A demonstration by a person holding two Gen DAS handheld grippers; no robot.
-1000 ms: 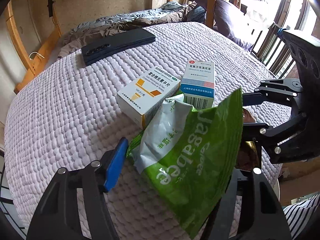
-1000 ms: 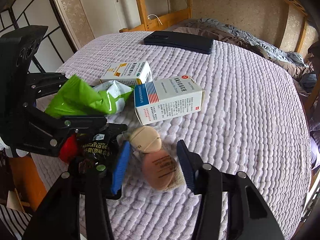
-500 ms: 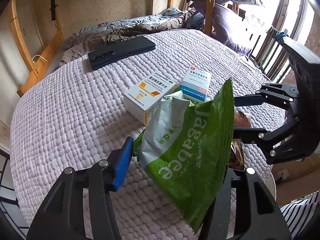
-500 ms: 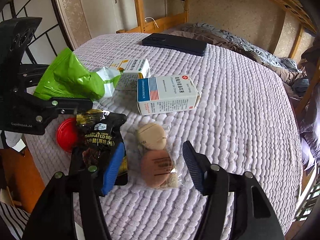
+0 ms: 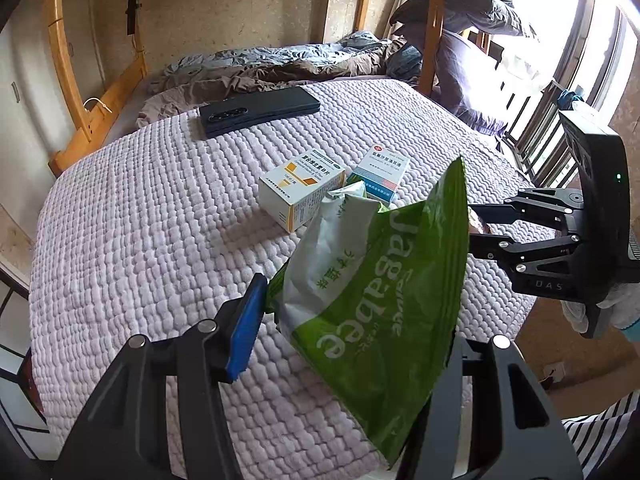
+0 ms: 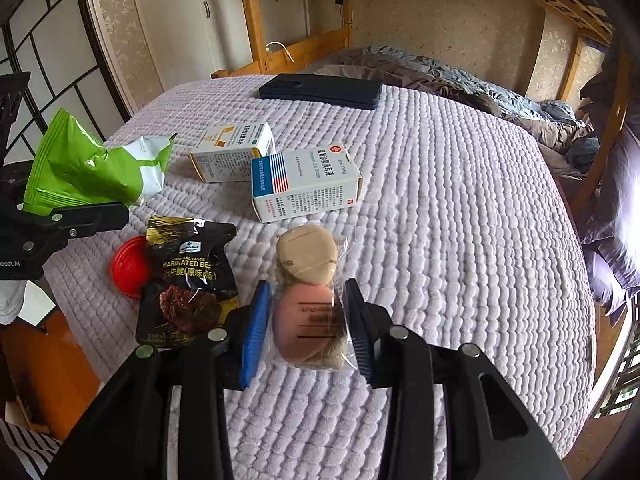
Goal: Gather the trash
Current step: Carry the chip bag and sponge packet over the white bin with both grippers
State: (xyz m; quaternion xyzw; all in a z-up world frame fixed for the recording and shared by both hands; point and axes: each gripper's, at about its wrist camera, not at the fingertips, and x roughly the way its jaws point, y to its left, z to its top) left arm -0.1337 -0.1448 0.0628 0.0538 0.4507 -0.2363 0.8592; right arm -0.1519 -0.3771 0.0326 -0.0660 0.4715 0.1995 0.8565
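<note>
My left gripper (image 5: 340,340) is shut on a green Jagabee snack bag (image 5: 384,288) and holds it lifted above the bed; the bag also shows in the right wrist view (image 6: 88,164). My right gripper (image 6: 308,328) has closed on a clear plastic packet of two makeup sponges (image 6: 310,276) lying on the lilac blanket (image 6: 460,240). A black marinated-beef wrapper (image 6: 188,276) lies left of it, partly over a red lid (image 6: 128,268). The right gripper shows in the left wrist view (image 5: 476,224), behind the bag.
Two medicine boxes, a yellow-and-white one (image 6: 232,150) and a blue-and-white one (image 6: 308,184), lie mid-bed. A black phone (image 6: 320,90) lies farther back. Crumpled bedding (image 6: 460,80) and wooden bunk posts (image 6: 250,12) stand behind; the bed edge is near left.
My left gripper has lifted the green bag up and back from the boxes. My right gripper has moved onto the sponge packet and narrowed around it.
</note>
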